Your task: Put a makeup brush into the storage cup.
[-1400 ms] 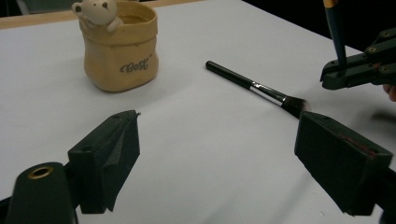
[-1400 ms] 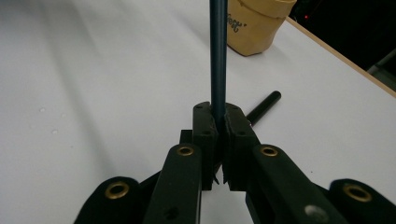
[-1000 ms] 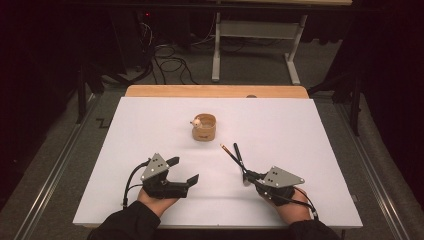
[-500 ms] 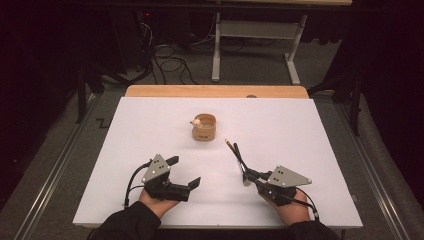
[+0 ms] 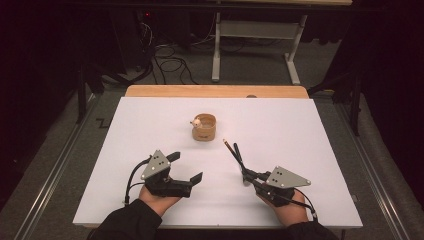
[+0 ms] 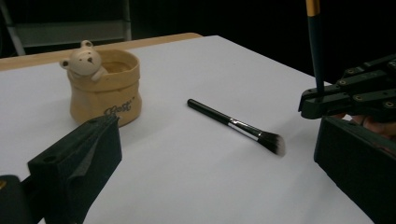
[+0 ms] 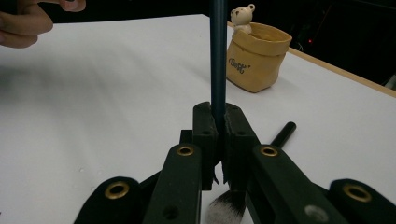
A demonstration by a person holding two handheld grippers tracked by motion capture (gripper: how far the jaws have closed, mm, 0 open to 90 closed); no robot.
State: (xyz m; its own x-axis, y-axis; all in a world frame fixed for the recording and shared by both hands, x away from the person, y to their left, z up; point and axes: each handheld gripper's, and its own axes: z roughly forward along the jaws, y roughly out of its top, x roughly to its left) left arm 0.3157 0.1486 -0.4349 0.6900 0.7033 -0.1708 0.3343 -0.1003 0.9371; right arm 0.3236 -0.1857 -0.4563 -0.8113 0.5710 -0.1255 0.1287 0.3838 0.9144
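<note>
My right gripper (image 5: 246,175) is shut on a thin dark stick (image 5: 231,150) with a yellow-orange end, which points up and away. In the right gripper view the jaws (image 7: 218,119) clamp that stick (image 7: 218,56) near its lower end. A black makeup brush (image 6: 236,125) lies flat on the white board just beside and under the right gripper. My left gripper (image 5: 185,167) rests at the near left. Its jaws have just been opening and stand wide with nothing between them. A tan pot with a small bear (image 5: 204,126) stands at mid-board.
The white board (image 5: 310,150) lies on a wooden table (image 5: 215,91) whose far edge shows behind it. Beyond it are a dark floor, cables and a metal stand. Fingers of the left hand (image 7: 28,21) appear in the right gripper view.
The left gripper's jaws have spread slightly wider. The stick in the right gripper has tilted a little. Both hands have stayed nearly where they were.
</note>
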